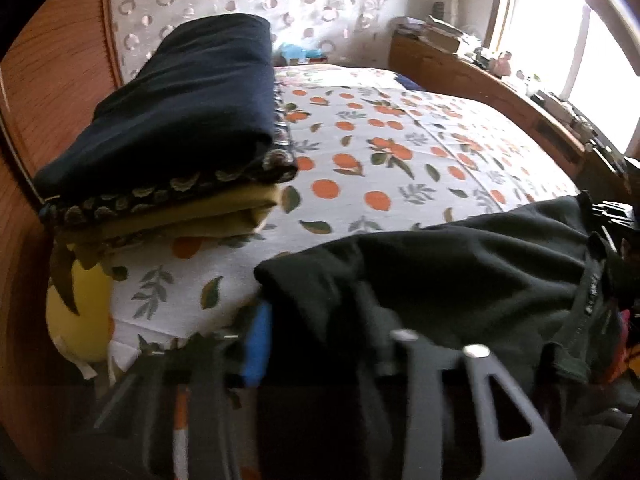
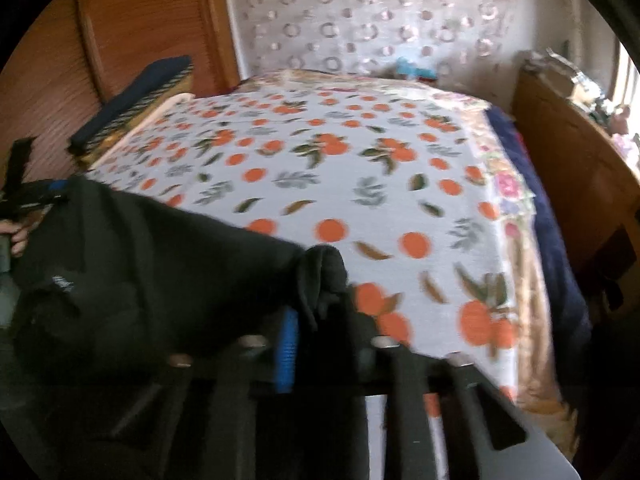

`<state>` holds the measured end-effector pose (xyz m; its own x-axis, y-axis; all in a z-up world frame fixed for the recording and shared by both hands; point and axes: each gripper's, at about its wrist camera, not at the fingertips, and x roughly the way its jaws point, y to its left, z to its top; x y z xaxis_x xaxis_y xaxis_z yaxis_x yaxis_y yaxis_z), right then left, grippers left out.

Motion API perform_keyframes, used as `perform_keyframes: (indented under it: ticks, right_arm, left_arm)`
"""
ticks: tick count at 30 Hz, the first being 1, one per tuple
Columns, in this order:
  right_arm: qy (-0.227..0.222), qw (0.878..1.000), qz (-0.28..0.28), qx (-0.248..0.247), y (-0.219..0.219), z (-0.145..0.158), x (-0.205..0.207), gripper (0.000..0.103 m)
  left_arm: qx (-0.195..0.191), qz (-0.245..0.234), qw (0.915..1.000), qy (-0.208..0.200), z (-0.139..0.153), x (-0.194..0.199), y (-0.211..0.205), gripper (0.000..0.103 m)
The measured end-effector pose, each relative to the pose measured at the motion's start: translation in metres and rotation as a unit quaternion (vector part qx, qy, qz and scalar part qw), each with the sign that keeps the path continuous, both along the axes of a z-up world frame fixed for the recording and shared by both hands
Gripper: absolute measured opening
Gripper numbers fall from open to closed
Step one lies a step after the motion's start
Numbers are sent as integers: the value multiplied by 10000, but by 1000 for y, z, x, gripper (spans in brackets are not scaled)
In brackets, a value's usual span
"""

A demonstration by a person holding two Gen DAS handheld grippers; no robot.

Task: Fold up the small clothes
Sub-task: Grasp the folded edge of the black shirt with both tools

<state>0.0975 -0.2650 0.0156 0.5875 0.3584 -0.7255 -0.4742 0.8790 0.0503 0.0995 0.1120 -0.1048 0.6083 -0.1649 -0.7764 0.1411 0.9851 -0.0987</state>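
A: The black garment (image 1: 460, 276) hangs stretched between the two tools above the near edge of the bed (image 1: 400, 152), its long axis running side to side across the front of the mattress.

B: So each end sits right at a tool, neither arm nearer?

A: Yes. The left hand-held gripper (image 1: 296, 344) is nearly closed with the garment's left corner pinched beside its blue pad; the right hand-held gripper (image 2: 316, 328) is likewise clamped on the bunched right corner (image 2: 320, 276).

B: Which way does the cloth point?

A: Its free edge seems to droop towards the person, the held edge facing the headboard end. The folded stack (image 1: 180, 120) lies well apart, far left by the wardrobe (image 1: 48, 80).
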Motion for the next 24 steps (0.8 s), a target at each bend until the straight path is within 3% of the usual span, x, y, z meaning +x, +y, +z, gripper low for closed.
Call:
perform_keyframes:
  ticks: [3,7,12,18,24]
  right_arm:
    - [-272,9995,112,75,7,12,-15,11]
    - [-735,9963,41,435,-2,44,-40,10]
    - [-1164,9879,33,1026,-23,88,-71,9]
    - [-1865,9782,106,912,-24,129,-101,9]
    - [-2410,9656,77,971,-40,165,-121,9]
  left_arm:
    - [-196,2,9998,21,2,-4,-1,9]
    - [-400,61,9973,-606,32,-36,-7,9]
    - [-1000,46,9837,-1491,80,-77,-8,8]
    - [-859,-99,9716,-2201,135,-101,-23,8]
    - [-801,-242,9524,-2930,193,-125,-25,8]
